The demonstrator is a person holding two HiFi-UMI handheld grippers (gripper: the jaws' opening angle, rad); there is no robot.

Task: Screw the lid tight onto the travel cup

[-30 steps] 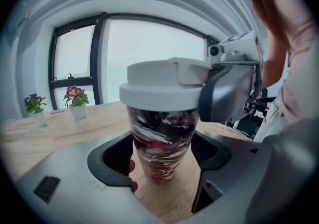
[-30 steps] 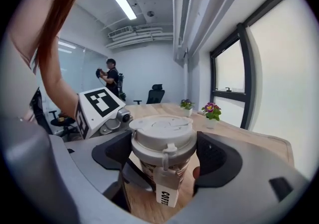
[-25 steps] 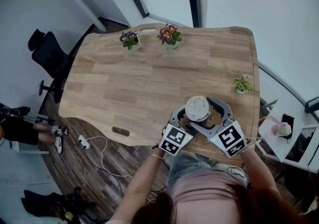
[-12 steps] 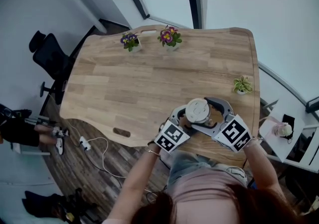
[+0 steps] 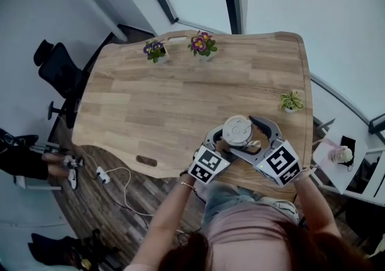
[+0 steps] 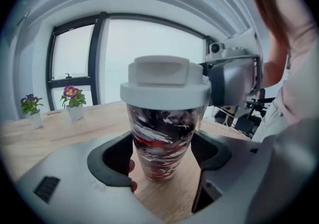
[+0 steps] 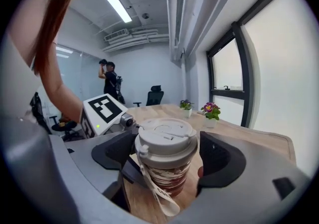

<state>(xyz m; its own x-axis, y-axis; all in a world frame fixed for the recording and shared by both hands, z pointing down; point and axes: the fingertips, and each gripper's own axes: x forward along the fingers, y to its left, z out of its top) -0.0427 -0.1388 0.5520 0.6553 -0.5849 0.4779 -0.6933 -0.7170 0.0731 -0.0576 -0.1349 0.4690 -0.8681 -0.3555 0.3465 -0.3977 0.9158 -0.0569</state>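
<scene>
At the near edge of the bench [image 5: 180, 95], left tongs [image 6: 162, 156] clamped on the upright travel cup [image 6: 164, 128], right tongs [image 7: 167, 161] clamped around its lid [image 7: 166, 138].

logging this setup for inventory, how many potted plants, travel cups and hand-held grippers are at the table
potted plants: 3
travel cup: 1
hand-held grippers: 2, left and right
total: 6
</scene>
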